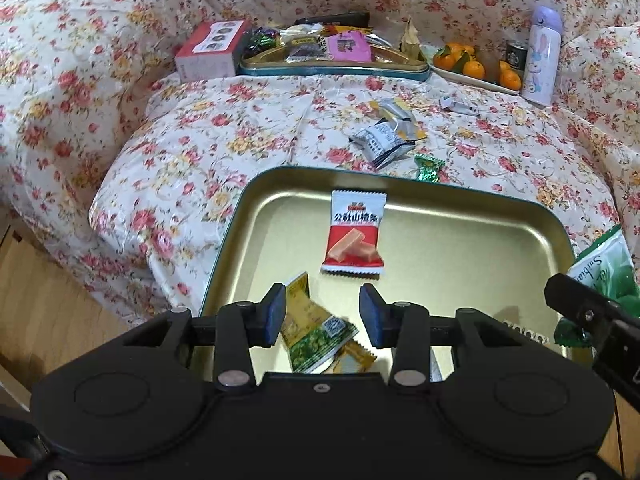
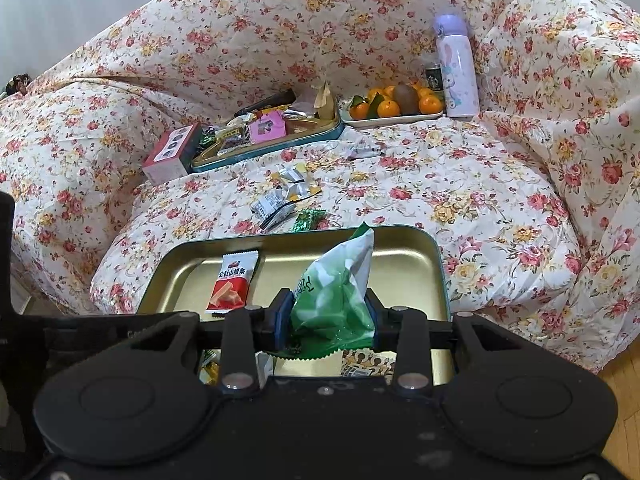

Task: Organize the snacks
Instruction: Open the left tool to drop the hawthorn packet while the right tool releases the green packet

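Right wrist view: soft, light, crinkly green-and-white plastic snack pouch [image 2: 334, 300] is clenched mid-body by right tongs [image 2: 329, 316], apparently securely; left tongs [image 1: 322, 316] released.

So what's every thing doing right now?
Left gripper: open, over the tin.
Right gripper: shut on green bag.
Near tin: open, a few snacks inside.
Red packet: flat in the tin, sealed.
Yellow-green packet: lying in the tin under the left gripper.
Far tin: piled full.
Bottle: upright, capped.
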The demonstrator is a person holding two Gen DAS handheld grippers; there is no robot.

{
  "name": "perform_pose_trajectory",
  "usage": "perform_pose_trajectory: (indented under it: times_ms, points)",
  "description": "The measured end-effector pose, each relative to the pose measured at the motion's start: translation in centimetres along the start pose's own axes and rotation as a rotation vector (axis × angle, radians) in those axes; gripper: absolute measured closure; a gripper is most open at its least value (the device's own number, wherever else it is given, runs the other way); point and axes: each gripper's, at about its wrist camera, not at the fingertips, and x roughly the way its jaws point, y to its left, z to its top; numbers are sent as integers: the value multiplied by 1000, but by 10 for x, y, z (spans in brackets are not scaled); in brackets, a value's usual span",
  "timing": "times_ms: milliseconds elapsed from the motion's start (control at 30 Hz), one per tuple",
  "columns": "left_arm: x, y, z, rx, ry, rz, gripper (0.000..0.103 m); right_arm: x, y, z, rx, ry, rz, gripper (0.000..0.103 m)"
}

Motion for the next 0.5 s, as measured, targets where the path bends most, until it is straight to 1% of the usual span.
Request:
perform_pose_trajectory:
  times_ms: [167,267,300,500]
  points:
    - [4,2,-4,-11,24,-4,53,0,4,-2,-13,-2,27,64]
    - [5,1,-6,-8,35,-7,53,-4,6,-2,-24,-23,51,59]
    - [5,1,-7,-6,36,-9,53,-5,6,-1,-23,-27,55,59]
    - [3,-2,-8,7,34,-8,53,-5,3,0,-18,-15,49,57]
